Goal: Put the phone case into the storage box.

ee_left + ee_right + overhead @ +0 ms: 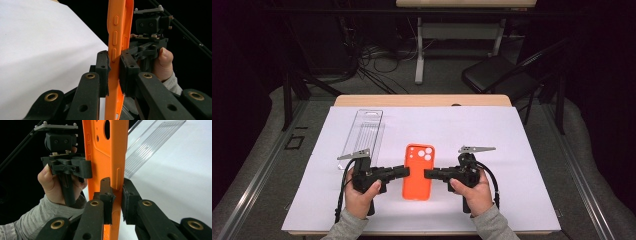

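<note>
- High view: your orange phone case (417,172) lies back-up on the white sheet (512,150) near the table's front middle, camera cutouts at its far end, corners rounded. Your left gripper (404,171) meets its left edge and your right gripper (428,173) its right edge, jaws pointing at each other across it. A clear plastic tray (363,134) lies flat to the far left, apart from the case. From here the jaw tips are too small to judge their grip
- Left gripper view: your jaws are clamped on the case's (115,57) side wall, one pad on each face, beside three raised side buttons. The case's lower end is cut off by the frame. Your other hand (163,63) and its gripper sit beyond, partly hidden by the case
- Right gripper view: your jaws pinch the opposite side wall of the case (107,155) near a long slot; its top is cut off. The tray (150,150) shows behind, your left hand (53,182) beyond
</note>
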### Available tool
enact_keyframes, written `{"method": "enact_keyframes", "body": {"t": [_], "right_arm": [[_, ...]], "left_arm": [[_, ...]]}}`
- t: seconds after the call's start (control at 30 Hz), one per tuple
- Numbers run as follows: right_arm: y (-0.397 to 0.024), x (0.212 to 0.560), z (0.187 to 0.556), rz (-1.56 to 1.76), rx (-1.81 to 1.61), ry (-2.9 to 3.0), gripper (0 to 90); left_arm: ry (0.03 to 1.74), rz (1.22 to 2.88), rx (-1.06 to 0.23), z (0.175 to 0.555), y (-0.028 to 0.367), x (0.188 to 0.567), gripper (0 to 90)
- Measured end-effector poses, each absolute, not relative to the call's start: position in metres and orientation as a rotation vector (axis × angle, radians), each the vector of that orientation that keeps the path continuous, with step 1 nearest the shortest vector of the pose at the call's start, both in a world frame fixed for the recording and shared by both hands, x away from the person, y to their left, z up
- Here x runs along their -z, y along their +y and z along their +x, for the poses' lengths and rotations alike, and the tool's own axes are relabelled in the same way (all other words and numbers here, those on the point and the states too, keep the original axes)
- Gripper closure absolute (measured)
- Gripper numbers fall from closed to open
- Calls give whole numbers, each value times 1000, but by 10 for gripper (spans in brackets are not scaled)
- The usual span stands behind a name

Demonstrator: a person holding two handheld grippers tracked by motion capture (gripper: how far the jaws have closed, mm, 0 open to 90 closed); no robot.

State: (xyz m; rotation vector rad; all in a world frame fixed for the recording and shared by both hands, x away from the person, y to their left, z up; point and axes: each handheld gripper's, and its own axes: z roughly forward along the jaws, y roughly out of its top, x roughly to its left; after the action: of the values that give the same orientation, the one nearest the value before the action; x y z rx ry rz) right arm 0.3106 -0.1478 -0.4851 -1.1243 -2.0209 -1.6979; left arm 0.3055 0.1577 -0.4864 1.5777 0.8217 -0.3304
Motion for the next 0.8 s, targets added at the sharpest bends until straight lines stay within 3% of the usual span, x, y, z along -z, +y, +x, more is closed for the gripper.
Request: {"method": "enact_keyframes", "body": {"t": [0.47,0.8], "right_arm": [[-151,484,311,-1138,1705,-2014,812],[-153,484,311,-1156,1710,-2038,812]], "left_arm": [[835,1571,323,307,160,486,666],[849,1570,289,309,162,485,646]]}}
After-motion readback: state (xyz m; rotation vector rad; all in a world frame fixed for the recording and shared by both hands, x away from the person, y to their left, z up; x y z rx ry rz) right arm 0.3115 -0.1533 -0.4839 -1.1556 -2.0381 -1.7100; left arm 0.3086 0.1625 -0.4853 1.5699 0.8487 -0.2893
